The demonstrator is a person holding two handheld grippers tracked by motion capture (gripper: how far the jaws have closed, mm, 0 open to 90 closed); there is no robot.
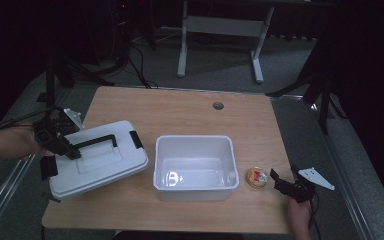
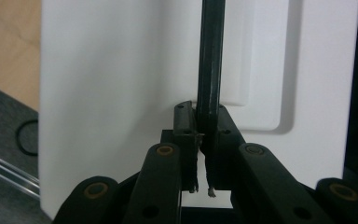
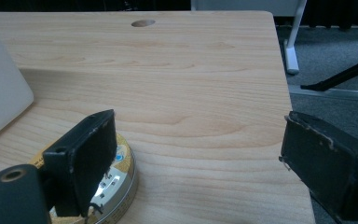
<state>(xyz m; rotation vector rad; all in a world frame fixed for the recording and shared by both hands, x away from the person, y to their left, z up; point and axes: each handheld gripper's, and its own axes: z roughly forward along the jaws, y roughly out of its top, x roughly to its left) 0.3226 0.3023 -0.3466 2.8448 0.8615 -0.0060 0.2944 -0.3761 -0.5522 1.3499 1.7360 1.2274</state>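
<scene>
Between the left gripper's (image 2: 204, 154) jaws sits the black handle (image 1: 96, 143) of a white lid (image 1: 97, 160), clamped tight near the handle's left end. That lid lies flat on the left part of the worktop (image 1: 190, 112), slightly askew, with its near left corner past the worktop edge. Just right of it stands an open white bin (image 1: 196, 167), empty inside.

On the right, the right gripper (image 1: 286, 186) rests low near the worktop's near edge, its jaws wide apart and holding nothing. One jaw hangs over a small round tin (image 1: 256, 177), which lies just beside the bin's right wall.

To do this step well, the lid likely needs lifting level by its handle, kept from swinging, then lowered squarely over the bin's rim.

Pale wood grain covers the worktop, with a round cable hole (image 1: 218, 105) near the far edge. Beyond it the room is dark, with grey floor, a white desk frame (image 1: 220, 30) and black stands.
</scene>
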